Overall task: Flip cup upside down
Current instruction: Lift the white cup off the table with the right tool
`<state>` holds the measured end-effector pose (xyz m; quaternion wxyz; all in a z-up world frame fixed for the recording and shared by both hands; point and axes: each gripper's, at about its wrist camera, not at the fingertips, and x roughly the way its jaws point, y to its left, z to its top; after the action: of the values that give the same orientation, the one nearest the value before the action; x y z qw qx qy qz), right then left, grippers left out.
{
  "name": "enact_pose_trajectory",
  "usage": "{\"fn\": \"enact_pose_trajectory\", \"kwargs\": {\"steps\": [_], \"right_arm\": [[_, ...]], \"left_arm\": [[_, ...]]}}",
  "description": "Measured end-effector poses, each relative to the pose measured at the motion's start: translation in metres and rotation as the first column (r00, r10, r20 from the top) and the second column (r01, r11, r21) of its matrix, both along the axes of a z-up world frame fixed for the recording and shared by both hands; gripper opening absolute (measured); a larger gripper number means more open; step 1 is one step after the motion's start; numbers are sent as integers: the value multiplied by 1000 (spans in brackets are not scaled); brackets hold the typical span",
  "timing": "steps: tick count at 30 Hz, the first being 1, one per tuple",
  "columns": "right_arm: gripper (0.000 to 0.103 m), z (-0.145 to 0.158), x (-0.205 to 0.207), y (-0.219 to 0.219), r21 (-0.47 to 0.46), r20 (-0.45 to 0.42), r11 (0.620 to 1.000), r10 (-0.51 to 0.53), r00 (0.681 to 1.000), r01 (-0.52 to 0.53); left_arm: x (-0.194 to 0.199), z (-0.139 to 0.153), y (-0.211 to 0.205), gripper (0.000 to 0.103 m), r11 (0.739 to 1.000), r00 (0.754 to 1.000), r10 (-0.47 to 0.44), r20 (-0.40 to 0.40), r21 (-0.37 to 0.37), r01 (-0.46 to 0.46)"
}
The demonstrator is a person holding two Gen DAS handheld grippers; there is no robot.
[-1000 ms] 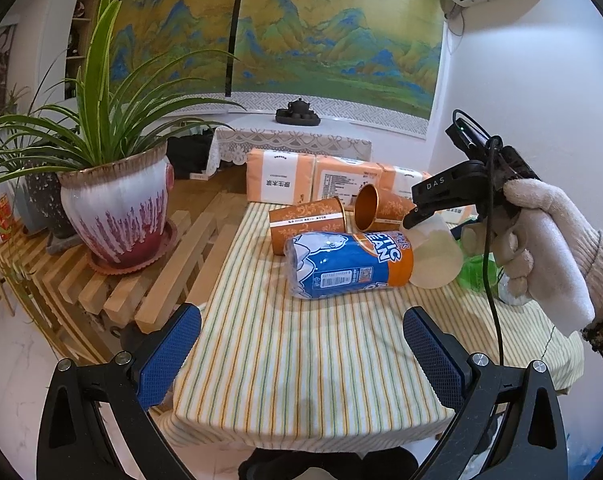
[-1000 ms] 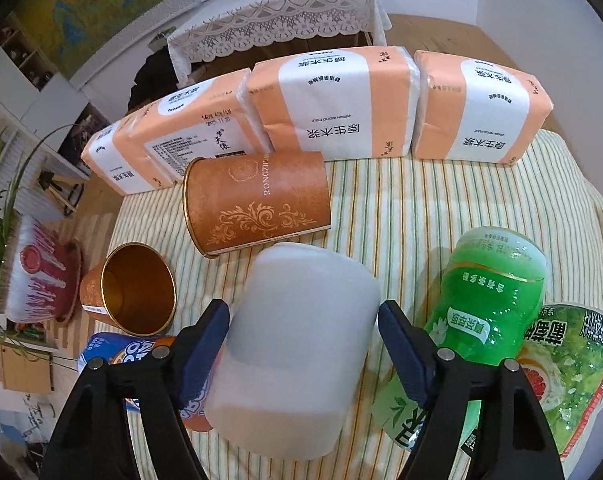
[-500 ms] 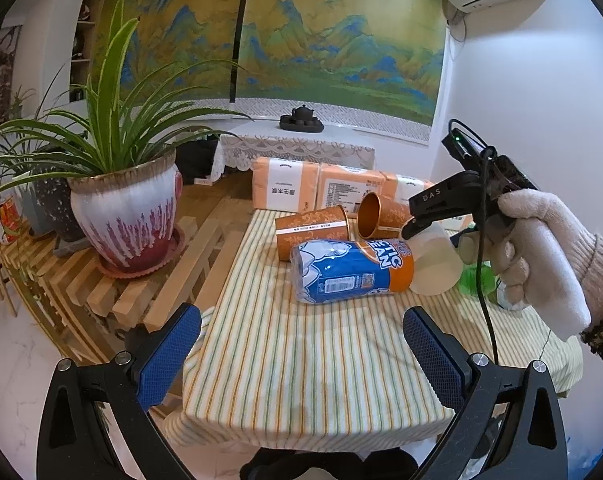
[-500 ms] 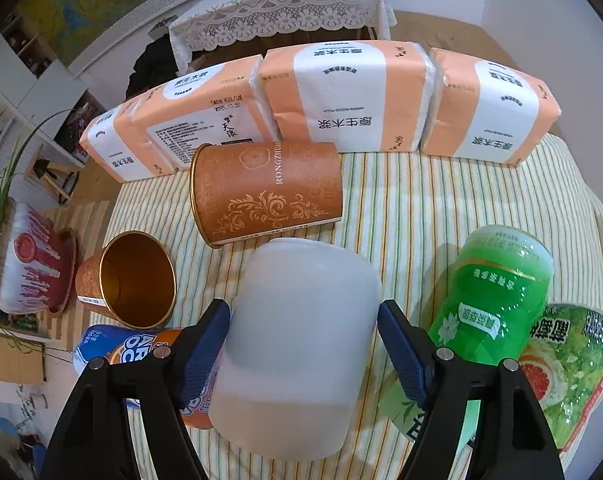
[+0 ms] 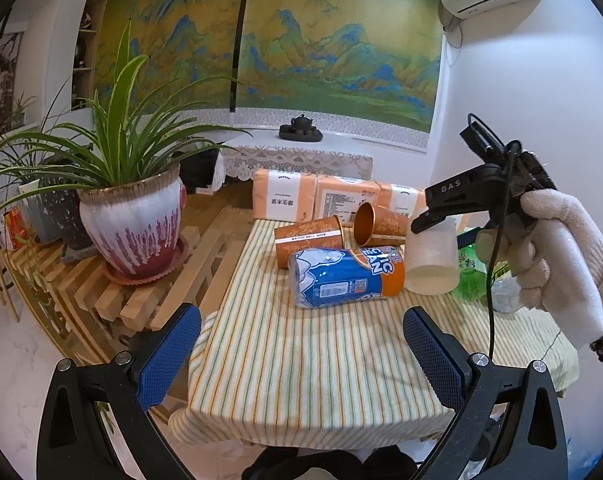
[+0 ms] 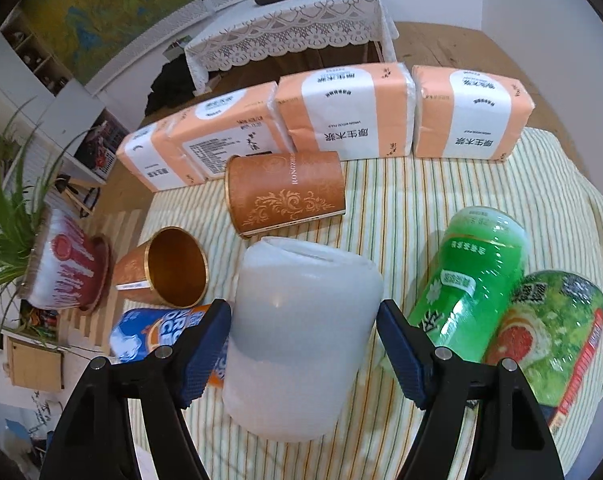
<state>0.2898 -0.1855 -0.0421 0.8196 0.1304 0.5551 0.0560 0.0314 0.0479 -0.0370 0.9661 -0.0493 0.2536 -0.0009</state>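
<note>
The right gripper (image 6: 305, 344) is clamping the frosted cup (image 6: 301, 336) upright between its fingers; the left gripper (image 5: 301, 356) is hanging open, empty

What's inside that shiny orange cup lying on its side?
The open-mouthed orange metal cup shows only bare golden wall inside; nothing sits in it. Its very bottom is too dark to see.

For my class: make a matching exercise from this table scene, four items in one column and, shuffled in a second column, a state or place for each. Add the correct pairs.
Items
1. white translucent cup
2. blue-and-orange can
3. tissue packs
4. left claw

States
A. in a row at the table's far edge
B. open, holding nothing
C. between the pads of the right claw
D. lying on its side on the striped cloth

Pairs: 1-C, 2-D, 3-A, 4-B
</note>
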Motion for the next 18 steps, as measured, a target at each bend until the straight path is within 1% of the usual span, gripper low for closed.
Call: {"fn": "enact_pose_trajectory", "kwargs": {"steps": [6, 14, 18], "right_arm": [[71, 17, -20, -3, 41, 39, 999, 3, 999, -5], [71, 33, -51, -3, 40, 87, 999, 14, 996, -17], [71, 34, -60, -5, 41, 104, 999, 13, 995, -17]], "left_arm": [[-8, 4, -3, 102, 1000, 1000, -3, 7, 1, 3], [-15, 7, -8, 102, 1000, 1000, -7, 13, 5, 7], [-14, 6, -10, 102, 1000, 1000, -9, 9, 9, 9]]}}
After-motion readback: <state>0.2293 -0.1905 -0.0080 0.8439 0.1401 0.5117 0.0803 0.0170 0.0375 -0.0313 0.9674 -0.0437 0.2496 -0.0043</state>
